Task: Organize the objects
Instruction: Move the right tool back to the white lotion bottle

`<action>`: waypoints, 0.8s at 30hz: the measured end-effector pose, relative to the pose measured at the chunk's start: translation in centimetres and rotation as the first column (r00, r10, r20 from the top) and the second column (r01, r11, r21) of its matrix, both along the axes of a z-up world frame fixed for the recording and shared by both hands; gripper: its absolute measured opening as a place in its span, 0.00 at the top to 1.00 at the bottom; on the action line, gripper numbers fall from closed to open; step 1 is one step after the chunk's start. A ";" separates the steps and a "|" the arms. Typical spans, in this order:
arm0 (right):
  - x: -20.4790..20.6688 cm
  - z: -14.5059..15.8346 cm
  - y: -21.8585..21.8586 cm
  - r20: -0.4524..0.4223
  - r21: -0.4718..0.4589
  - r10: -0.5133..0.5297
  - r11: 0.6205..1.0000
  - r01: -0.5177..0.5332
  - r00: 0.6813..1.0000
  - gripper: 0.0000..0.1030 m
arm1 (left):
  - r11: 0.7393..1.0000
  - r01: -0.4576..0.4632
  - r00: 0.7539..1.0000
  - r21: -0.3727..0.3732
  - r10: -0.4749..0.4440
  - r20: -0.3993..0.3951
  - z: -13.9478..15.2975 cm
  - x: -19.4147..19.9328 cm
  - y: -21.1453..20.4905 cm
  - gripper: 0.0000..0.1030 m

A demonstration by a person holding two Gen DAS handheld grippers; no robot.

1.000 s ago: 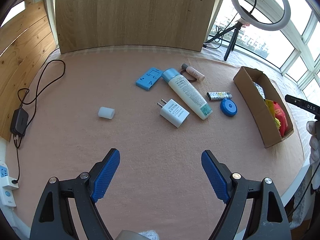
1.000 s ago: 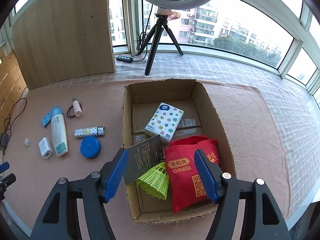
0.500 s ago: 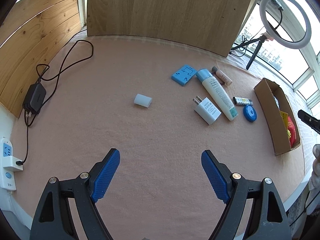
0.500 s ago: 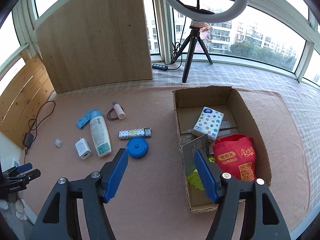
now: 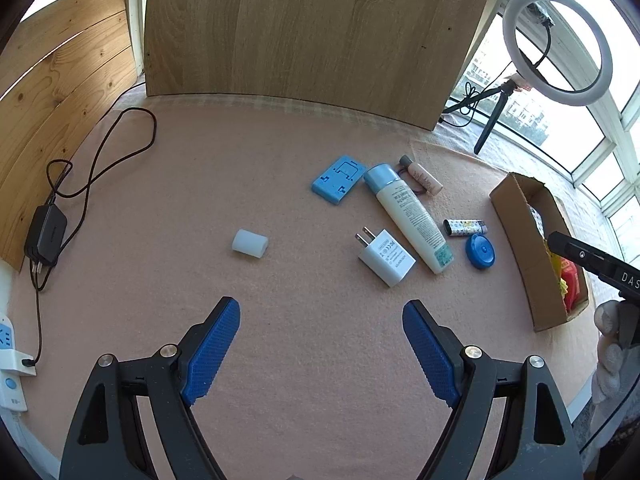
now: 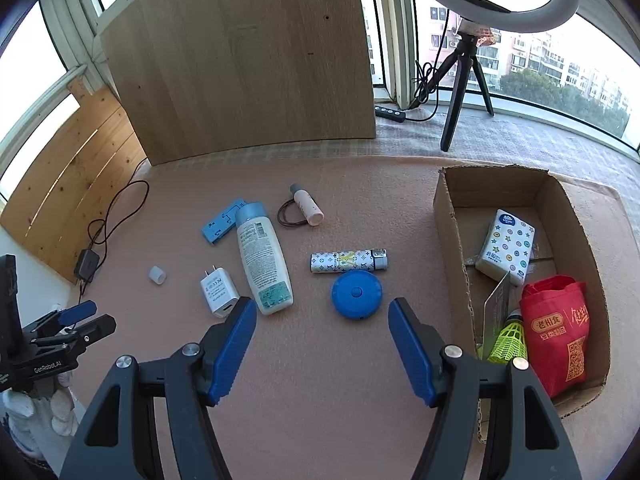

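Note:
On the pink mat lie a white charger plug (image 5: 386, 258), a white lotion bottle with a blue cap (image 5: 408, 216), a blue flat holder (image 5: 339, 179), a small white cap (image 5: 249, 243), a patterned lighter (image 6: 348, 261), a blue round tape measure (image 6: 356, 289) and a small pink tube (image 6: 306, 205) on a hair tie. A cardboard box (image 6: 452, 216) at the right holds a tissue pack (image 6: 506, 246), a red bag (image 6: 558, 330) and a green shuttlecock (image 6: 508, 338). My left gripper (image 5: 322, 352) is open and empty, short of the plug. My right gripper (image 6: 322, 350) is open and empty, just short of the tape measure.
A wooden board (image 5: 312, 36) stands at the back. A ring light on a tripod (image 6: 466, 52) stands behind the box. A black adapter with cable (image 5: 46, 236) and a white power strip (image 5: 10, 364) lie at the left edge.
My right gripper has moved left from over the box to in front of the tape measure. My left gripper's view swung out and came back closer to the objects. Both stay open.

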State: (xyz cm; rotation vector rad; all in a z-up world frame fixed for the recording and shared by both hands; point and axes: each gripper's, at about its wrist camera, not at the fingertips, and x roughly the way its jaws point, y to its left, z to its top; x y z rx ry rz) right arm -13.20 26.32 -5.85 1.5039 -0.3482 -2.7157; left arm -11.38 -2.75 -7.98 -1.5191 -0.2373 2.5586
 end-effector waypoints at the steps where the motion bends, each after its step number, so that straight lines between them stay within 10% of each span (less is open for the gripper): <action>1: -0.2 -0.1 0.0 0.003 -0.009 0.003 1.000 -0.003 1.000 0.37 | 1.000 0.007 1.000 0.005 -0.007 -0.002 0.0 -0.3 0.4 0.16; 24: -8.9 -4.6 -1.6 0.149 -0.193 0.131 0.976 -0.102 0.980 0.37 | 0.978 0.201 0.979 0.049 -0.202 0.017 -3.4 -9.1 9.5 0.13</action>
